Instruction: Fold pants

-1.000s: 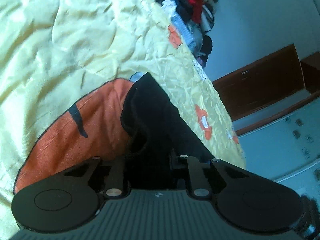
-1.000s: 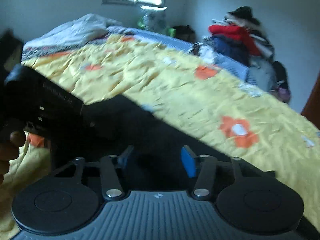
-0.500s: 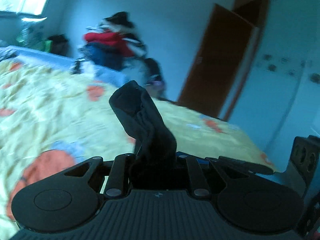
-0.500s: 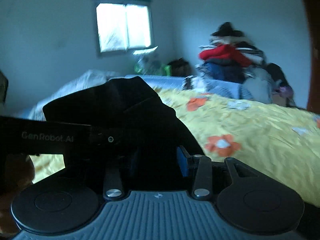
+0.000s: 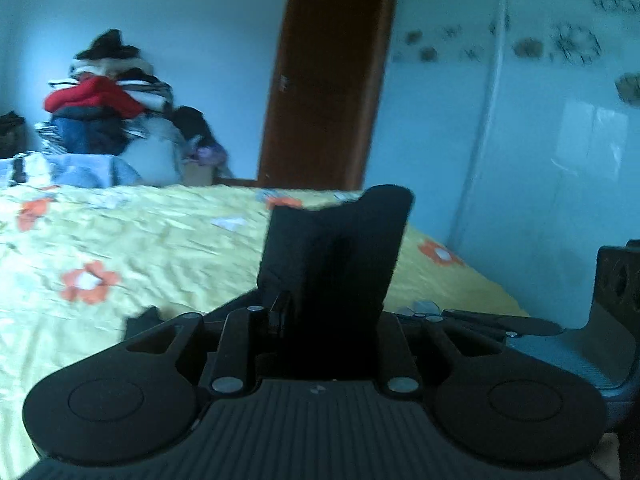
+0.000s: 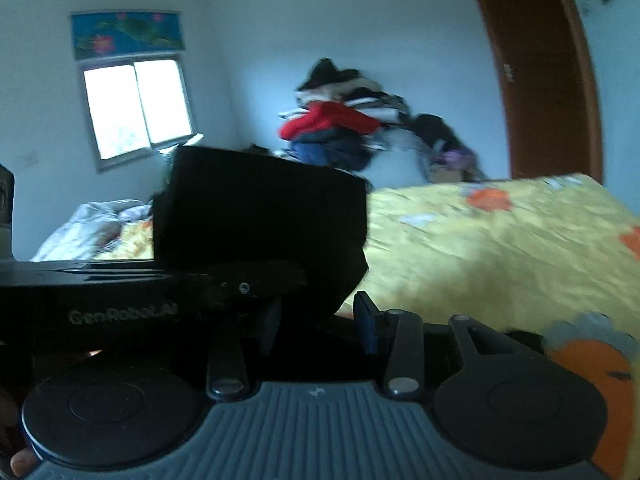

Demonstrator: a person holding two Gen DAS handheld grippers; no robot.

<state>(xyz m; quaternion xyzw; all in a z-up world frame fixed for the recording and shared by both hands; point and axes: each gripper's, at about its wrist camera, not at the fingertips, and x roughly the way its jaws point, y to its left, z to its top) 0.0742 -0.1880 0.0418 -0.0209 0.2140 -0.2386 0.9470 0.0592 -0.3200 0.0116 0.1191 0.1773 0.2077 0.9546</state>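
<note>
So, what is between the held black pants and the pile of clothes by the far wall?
Only bare yellow bedspread lies between the black pants and the clothes pile, shown in the left wrist view.

Left claw [image 5: 324, 316] clamped on black cloth, right claw [image 6: 316, 320] likewise, both raised

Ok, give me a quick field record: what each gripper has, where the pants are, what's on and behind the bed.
left gripper: shut on black pants, a bunch of cloth standing up between the fingers
right gripper: shut on pants, dark fold rising above the jaws
pants: lifted off the bed, held by both grippers side by side
bed: yellow sheet with orange flowers
behind bed: clothes pile against the wall, brown door
window: bright, seen in right view
image quality: motion blur
</note>
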